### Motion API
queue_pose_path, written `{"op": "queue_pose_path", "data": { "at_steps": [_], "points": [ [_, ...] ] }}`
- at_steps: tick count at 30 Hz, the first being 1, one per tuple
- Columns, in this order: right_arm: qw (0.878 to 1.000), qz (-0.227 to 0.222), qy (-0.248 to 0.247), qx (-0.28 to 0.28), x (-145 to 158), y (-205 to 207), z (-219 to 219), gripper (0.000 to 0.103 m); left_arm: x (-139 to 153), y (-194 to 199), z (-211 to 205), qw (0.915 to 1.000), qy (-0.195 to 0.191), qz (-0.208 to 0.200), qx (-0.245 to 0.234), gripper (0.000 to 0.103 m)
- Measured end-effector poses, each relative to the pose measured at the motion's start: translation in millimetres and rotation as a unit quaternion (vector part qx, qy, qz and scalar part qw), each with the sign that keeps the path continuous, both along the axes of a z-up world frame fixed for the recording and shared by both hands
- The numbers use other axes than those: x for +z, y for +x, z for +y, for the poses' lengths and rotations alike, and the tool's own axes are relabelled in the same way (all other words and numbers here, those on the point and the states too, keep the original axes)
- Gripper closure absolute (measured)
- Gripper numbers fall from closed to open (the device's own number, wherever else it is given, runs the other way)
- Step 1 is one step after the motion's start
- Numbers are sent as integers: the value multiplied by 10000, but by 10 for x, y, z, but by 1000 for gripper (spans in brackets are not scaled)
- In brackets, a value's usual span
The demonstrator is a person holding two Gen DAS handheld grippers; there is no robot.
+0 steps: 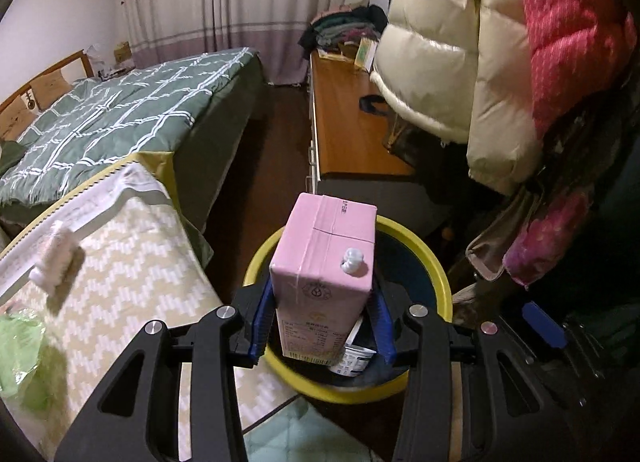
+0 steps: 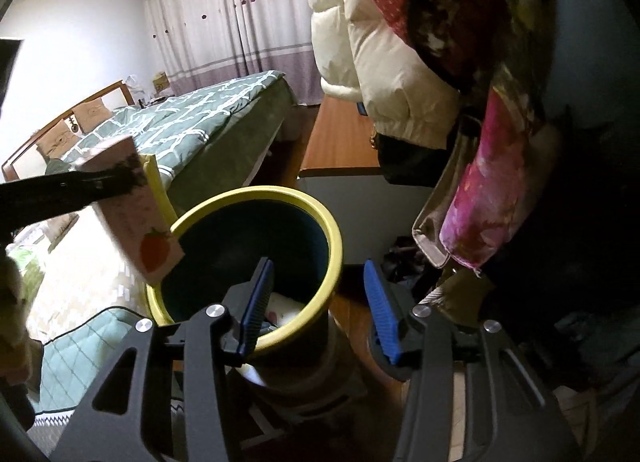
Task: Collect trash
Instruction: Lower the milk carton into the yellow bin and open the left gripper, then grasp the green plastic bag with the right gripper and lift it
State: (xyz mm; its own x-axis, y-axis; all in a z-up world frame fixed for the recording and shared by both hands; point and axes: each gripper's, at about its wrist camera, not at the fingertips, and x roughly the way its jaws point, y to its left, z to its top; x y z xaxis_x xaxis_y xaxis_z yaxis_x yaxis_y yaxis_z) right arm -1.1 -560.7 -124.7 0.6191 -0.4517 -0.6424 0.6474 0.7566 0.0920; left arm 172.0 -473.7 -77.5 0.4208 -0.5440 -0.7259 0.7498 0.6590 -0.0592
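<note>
I have the pink carton [image 1: 320,282] clamped in the left gripper [image 1: 320,326], its blue pads pressing the two narrow sides low on the body. The carton stands with its long axis running away from the jaws, the straw-hole end tipped toward my camera. Directly beyond and beneath it lies the yellow-rimmed bin [image 1: 416,246]; in the left wrist view the carton covers most of the bin's mouth, and some packaging already sits inside.

From the right wrist view the carton [image 2: 136,218] hangs over the bin's left rim [image 2: 256,194], not yet centred over the dark opening, so I judge a little more travel toward the middle is wanted before I let go. The right gripper [image 2: 316,302] is empty, jaws partly spread, one pad over the bin's near edge and the other outside it. It is nearer the bin, but the left carries the load.
</note>
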Motion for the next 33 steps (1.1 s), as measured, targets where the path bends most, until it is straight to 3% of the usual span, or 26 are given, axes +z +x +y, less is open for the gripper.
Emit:
{"op": "queue_pose_path", "data": {
  "at_steps": [3,6,12,18,25,33],
  "points": [
    [10000,7,55,2,-32,-6,-18,57,-65,30,-102,10000,70,38,38,59],
    [10000,14,83,2,-41,-3,-24,57,-56,30,-106,9998,85,-75,148,26],
    [9999,3,62,81,-17,18,46,57,201,-79,222,9993,-196,-210,237,24],
    [9995,-5,32,321,41,94,262,55,580,-339,972,9958,-525,-568,493,11],
    [9965,-76,65,835,122,257,660,53,810,-516,2187,9841,-691,-839,1406,9],
    [9829,-166,215,1822,233,603,1407,53,870,-729,3580,9532,-511,-1242,2707,9]
  ]
}}
